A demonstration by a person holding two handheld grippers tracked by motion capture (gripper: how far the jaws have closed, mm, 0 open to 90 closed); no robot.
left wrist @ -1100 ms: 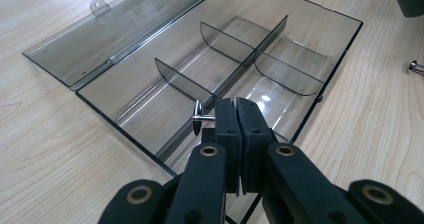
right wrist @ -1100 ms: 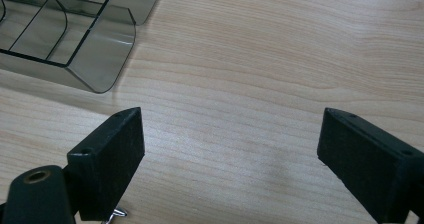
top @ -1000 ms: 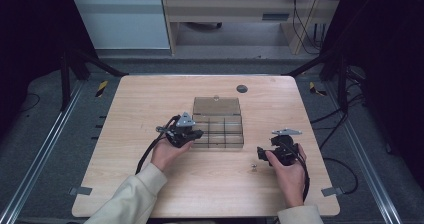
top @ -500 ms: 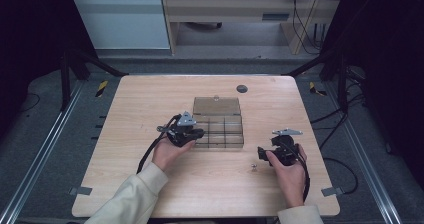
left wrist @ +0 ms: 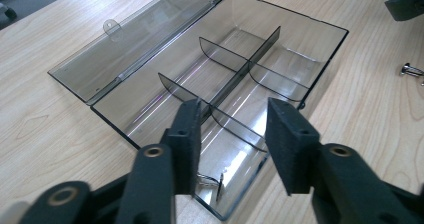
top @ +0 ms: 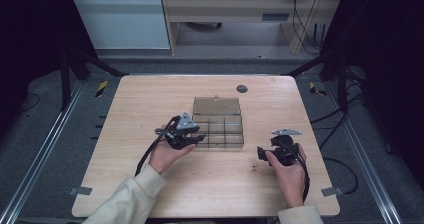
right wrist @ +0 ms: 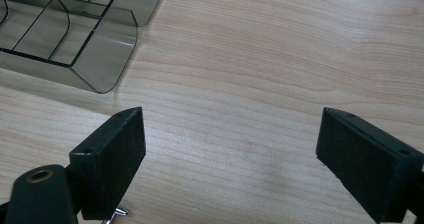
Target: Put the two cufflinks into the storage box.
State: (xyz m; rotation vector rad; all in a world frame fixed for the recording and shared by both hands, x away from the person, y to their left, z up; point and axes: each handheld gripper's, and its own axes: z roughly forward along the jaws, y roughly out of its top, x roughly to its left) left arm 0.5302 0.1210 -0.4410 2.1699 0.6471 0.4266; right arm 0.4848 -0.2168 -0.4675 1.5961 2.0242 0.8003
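Observation:
A smoky clear compartment box (top: pixel 218 129) lies mid-table, its lid (top: pixel 216 105) folded flat behind it. My left gripper (top: pixel 199 139) hovers over the box's front left corner. In the left gripper view the box (left wrist: pixel 280 59) shows its dividers. My left gripper (left wrist: pixel 235 106) has just been opening there and its pads press on nothing. A small metal piece (left wrist: pixel 210 181) lies loose in the near compartment beneath the jaws. My right gripper (top: pixel 261 154) rests to the right of the box. In the right gripper view it (right wrist: pixel 230 119) stands wide open over bare wood.
A second small metal piece (top: pixel 253 167) lies on the table beside the right gripper, also visible as a metal piece (left wrist: pixel 411 71) and as a metal piece (right wrist: pixel 117 213). A dark round disc (top: pixel 242 88) sits near the table's far edge. The box corner (right wrist: pixel 75 34) is ahead and left of the right jaws.
The left gripper's jaws look a little wider apart at the box's front left corner. Both hands stay where they were.

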